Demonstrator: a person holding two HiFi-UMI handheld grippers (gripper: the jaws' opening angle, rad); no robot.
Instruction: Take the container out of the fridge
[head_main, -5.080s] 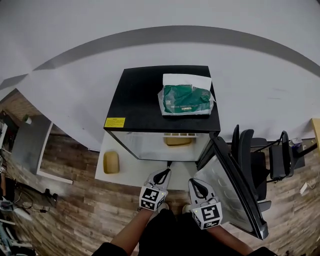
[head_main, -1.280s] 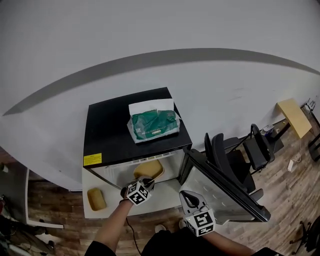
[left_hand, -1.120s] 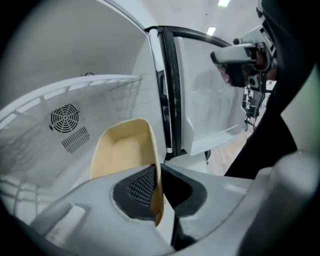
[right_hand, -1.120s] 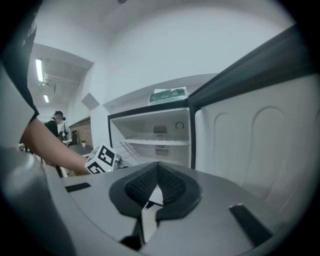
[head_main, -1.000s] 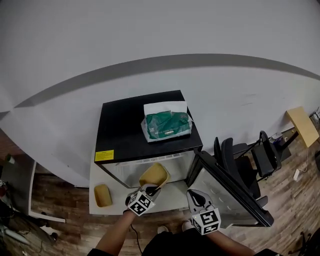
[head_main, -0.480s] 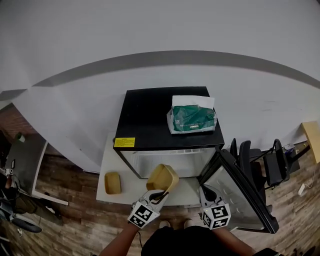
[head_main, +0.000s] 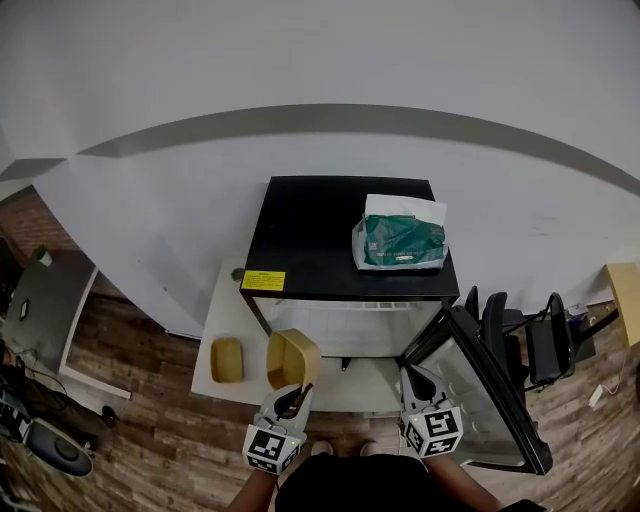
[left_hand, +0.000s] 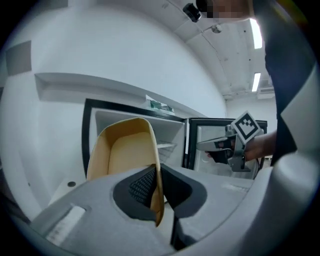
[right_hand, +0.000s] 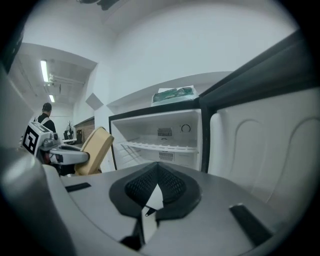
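Left tongs (head_main: 296, 394) tight on wall of tan container (head_main: 292, 358), outside open fridge (head_main: 335, 235).

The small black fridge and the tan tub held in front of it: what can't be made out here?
- Small black fridge, lower inside: in the head view its own top hides it; in the right gripper view the body of the right gripper covers it.
- Tan plastic container, lower end: in the left gripper view it is behind the left gripper.
- Green packet on the fridge: print too small, head view.
- Yellow label: too small to read, head view.
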